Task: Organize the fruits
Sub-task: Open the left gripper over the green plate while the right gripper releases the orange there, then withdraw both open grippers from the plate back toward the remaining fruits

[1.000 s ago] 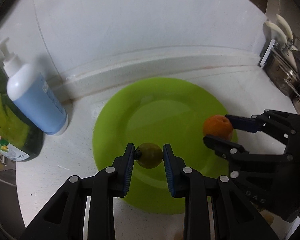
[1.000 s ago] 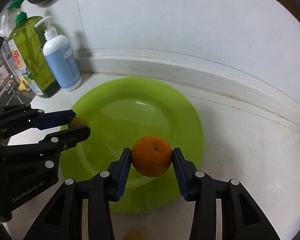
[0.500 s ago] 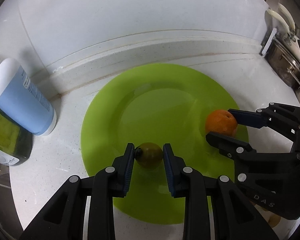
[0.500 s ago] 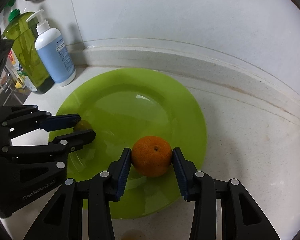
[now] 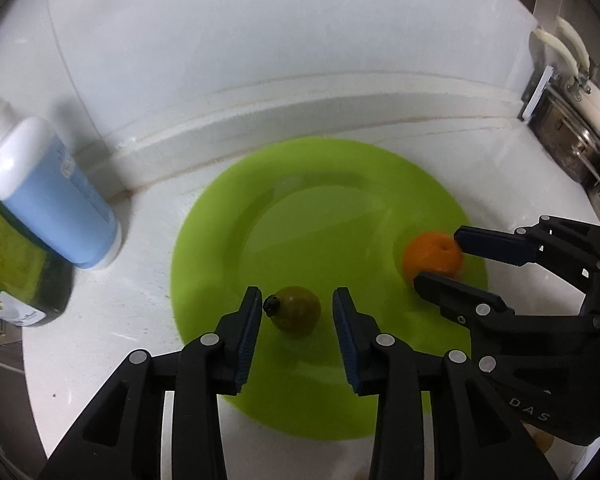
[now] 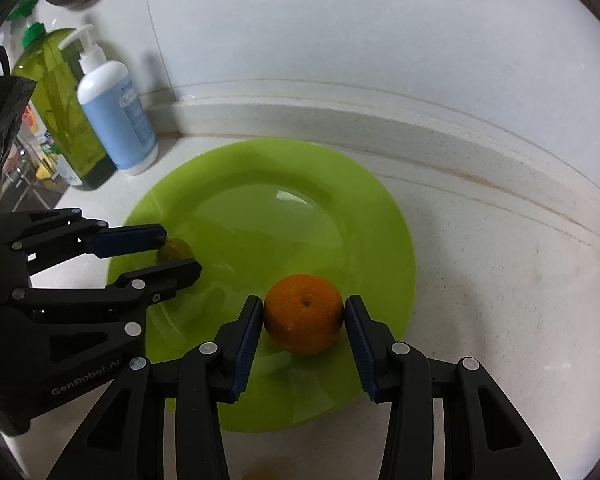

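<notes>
A bright green plate [image 5: 340, 184] lies on the white counter; it also shows in the right wrist view [image 6: 260, 200]. A small olive-green fruit [image 5: 296, 309] rests on the plate's near left part, between the pads of my left gripper [image 5: 296, 312], which is open with gaps on both sides. The fruit [image 6: 175, 249] shows partly behind the left gripper's fingers [image 6: 132, 238] in the right wrist view. My right gripper [image 6: 304, 320] is shut on an orange [image 6: 303, 319] sitting low on the plate. The orange [image 5: 432, 256] also shows in the left wrist view.
A blue pump bottle [image 5: 52, 196] and a green detergent bottle [image 5: 8, 264] stand left of the plate; both show in the right wrist view [image 6: 116, 120], [image 6: 60, 108]. A raised backsplash ledge [image 5: 300, 108] runs behind. Metal cookware [image 5: 572, 136] sits at the far right.
My left gripper has opened and let go of the olive-green fruit, which now rests on the plate. The right gripper still grips the orange, lowered onto the plate.
</notes>
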The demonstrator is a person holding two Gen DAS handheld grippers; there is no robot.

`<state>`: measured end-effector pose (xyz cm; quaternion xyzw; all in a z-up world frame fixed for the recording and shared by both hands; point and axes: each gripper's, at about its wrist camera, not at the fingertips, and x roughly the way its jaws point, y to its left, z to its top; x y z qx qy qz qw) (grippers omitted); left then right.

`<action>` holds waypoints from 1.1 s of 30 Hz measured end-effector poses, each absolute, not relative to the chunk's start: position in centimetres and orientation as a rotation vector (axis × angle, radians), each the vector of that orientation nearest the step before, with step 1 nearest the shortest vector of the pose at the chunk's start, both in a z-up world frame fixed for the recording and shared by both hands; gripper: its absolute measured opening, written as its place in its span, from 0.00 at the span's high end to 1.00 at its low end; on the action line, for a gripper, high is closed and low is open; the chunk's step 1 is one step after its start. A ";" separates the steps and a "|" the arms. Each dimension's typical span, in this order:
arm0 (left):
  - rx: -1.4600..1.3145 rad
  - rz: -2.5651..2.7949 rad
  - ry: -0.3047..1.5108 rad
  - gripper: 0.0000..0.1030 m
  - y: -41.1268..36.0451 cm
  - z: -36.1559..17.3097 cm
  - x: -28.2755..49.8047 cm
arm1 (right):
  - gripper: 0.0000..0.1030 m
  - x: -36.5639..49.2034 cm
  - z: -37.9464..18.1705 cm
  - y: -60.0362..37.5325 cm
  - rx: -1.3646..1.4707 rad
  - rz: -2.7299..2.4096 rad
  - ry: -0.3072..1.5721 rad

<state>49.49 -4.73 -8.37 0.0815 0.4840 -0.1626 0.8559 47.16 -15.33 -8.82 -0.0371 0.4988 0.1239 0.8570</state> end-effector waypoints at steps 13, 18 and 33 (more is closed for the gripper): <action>0.176 -0.292 0.769 0.41 -2.5 0.9 40.6 | 0.40 39.9 -0.4 -16.5 -0.042 0.214 0.820; 0.168 -0.255 0.683 0.33 -1.6 3.2 35.6 | 0.31 35.5 2.3 -17.1 -0.033 0.171 0.730; 0.168 -0.202 0.618 0.26 -0.7 2.4 25.1 | 0.25 25.1 3.3 -17.9 -0.025 0.069 0.663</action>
